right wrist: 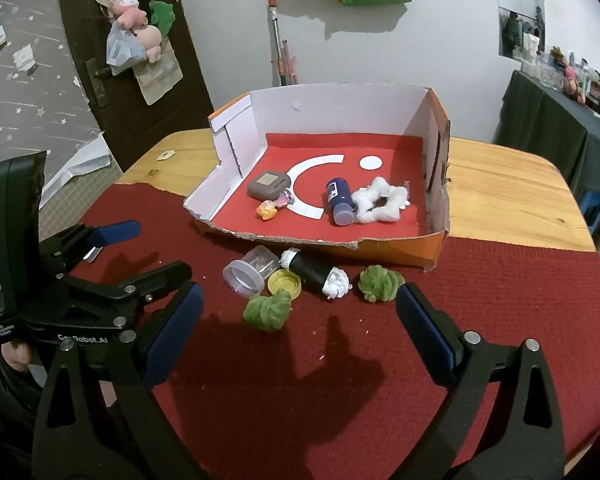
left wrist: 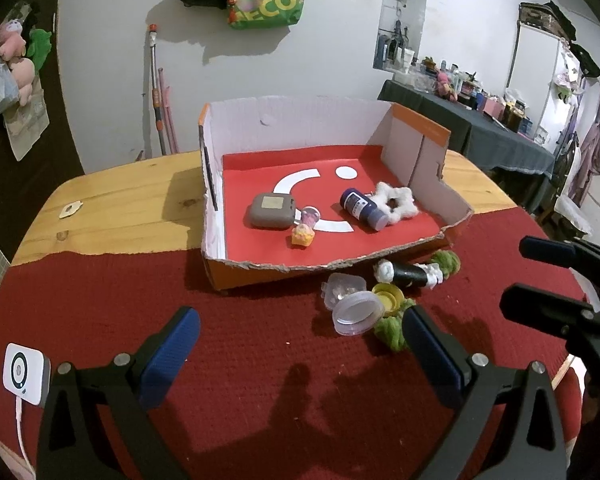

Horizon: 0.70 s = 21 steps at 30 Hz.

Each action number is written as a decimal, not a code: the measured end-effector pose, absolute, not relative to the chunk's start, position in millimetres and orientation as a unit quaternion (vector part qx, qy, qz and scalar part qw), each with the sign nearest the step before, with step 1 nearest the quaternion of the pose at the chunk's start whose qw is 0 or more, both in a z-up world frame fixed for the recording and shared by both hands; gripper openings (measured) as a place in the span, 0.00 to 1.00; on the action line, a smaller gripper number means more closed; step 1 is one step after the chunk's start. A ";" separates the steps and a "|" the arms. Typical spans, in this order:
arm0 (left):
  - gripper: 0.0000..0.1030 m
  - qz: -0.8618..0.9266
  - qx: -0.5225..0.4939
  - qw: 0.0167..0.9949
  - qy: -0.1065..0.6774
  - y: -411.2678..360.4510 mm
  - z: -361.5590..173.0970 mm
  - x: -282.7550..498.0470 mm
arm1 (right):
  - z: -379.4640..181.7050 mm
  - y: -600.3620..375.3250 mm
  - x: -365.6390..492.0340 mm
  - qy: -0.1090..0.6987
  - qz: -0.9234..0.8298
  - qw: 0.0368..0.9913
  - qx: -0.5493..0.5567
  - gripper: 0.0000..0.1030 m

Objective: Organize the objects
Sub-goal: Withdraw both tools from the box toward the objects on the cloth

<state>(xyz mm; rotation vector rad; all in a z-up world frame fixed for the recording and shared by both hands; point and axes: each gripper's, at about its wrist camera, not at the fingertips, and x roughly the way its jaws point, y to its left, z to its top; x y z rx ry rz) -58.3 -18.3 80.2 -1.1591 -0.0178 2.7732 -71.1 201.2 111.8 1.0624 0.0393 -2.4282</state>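
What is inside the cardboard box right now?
The cardboard box holds a grey case, a blue bottle lying down, a white fluffy star and two small toys. Nothing shows beneath them.

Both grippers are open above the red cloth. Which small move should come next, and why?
Probably ease the right gripper forward onto the nearer green pom-pom. It lies loose on the cloth just ahead of the open, empty fingers, outside the cardboard box, where several items already lie.
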 end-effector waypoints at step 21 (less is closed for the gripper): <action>1.00 0.911 -0.405 0.076 -0.012 -14.5 59.2 -62.1 | 94.7 210.9 -71.7 0.007 -0.889 0.229 0.396 0.95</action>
